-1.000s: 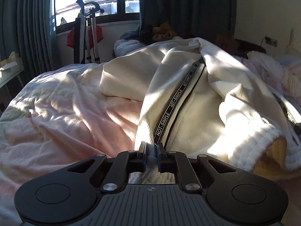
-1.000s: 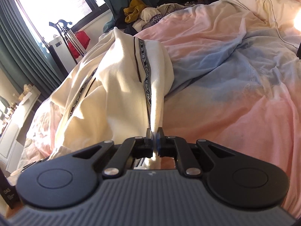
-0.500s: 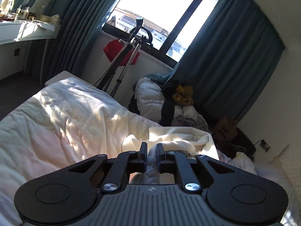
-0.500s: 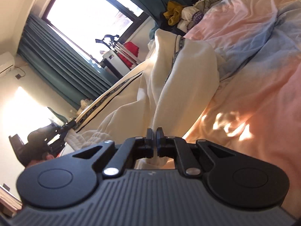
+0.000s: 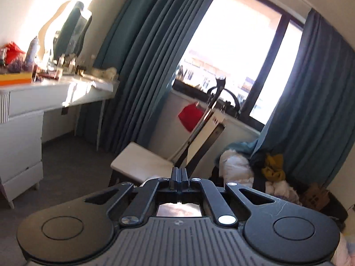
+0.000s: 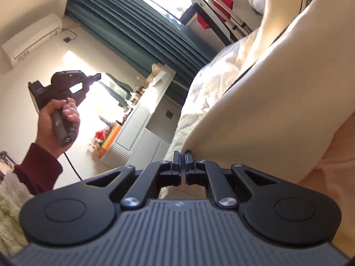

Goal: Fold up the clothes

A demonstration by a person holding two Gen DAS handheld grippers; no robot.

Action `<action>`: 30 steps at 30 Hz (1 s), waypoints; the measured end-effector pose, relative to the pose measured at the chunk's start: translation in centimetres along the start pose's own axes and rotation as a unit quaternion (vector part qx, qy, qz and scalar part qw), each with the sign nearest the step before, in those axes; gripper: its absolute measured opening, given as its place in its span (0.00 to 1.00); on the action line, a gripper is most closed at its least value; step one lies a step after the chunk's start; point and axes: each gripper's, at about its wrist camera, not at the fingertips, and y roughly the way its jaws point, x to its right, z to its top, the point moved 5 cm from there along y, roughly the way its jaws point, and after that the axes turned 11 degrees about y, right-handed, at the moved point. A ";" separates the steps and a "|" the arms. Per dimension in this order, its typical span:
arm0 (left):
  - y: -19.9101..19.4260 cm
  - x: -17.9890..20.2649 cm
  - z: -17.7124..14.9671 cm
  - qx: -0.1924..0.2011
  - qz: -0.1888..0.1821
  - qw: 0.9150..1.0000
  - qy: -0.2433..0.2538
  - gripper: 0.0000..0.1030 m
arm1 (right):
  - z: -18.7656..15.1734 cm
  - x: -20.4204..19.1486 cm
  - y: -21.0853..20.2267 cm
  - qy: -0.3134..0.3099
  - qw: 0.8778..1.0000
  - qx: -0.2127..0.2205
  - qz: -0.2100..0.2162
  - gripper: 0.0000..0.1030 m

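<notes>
Raised since the earlier frames: left gripper [image 5: 179, 173], fingers pressed together, nothing visibly pinched. Cream knit garment with black lettered tape [image 6: 277, 102] is draped across the bed, pinched by right gripper [image 6: 182, 157], apparently for folding.

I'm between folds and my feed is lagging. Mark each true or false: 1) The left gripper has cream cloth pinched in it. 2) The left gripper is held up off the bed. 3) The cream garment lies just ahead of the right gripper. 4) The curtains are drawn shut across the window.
1) False. The left gripper has its fingers closed on nothing, and the right wrist view shows no cloth hanging from it.
2) True. A hand in a dark red sleeve holds it in the air.
3) True. The cream garment starts right at the tips of the right gripper.
4) False. The curtains are parted and the bright window shows between them.
</notes>
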 end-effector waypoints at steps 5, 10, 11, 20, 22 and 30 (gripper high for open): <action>3.1 -1.6 -8.2 -0.082 -0.045 0.995 -0.032 0.06 | -0.7 3.0 3.3 0.011 1.000 -0.016 -0.021 0.06; 3.9 -2.2 -15.6 -0.151 -0.099 0.978 -0.104 0.28 | -0.5 4.4 2.8 0.024 0.999 -0.020 -0.024 0.06; 4.0 -2.3 -17.1 -0.165 -0.110 0.973 -0.119 0.31 | -0.6 4.3 2.6 0.019 0.999 -0.020 -0.027 0.06; 4.0 0.1 -22.4 -0.207 -0.076 0.966 -0.136 0.69 | -0.1 1.8 -2.0 -0.023 0.999 0.024 -0.018 0.05; 4.3 0.4 -23.4 -0.214 -0.065 0.962 -0.159 0.76 | 0.1 1.6 -4.2 -0.034 0.998 0.039 -0.020 0.05; 4.6 3.0 -25.4 -0.192 -0.080 0.953 -0.221 0.60 | -0.8 5.4 -9.9 -0.026 0.997 0.048 -0.055 0.05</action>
